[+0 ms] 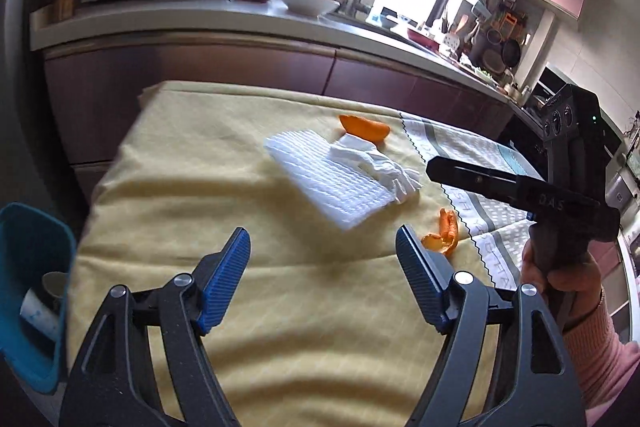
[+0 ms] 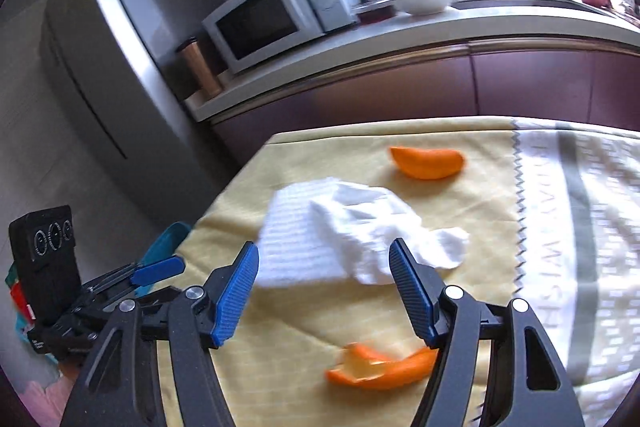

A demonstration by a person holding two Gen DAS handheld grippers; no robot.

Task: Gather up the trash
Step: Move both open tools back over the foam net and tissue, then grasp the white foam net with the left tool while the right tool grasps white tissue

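A yellow cloth (image 1: 168,187) is covering the table, with a grey-and-white patterned towel (image 1: 492,187) lying over its right end. Near the middle, a flat white paper towel (image 1: 320,179) is resting with a crumpled white tissue (image 1: 384,163) on its right part. An orange peel (image 1: 364,129) is lying just beyond them on the far side, and a curled peel (image 1: 444,235) is sitting near the towel's zigzag edge. At the near left, a teal bin (image 1: 36,291) is waiting.

The left gripper (image 1: 323,255) is hovering with fingers spread and nothing between them; the right gripper (image 2: 324,267) is likewise spread and empty above the tissue. The paper looks light and soft, probably best pinched at a raised fold. The peels look light and bendy, likely easiest taken across a curled edge.
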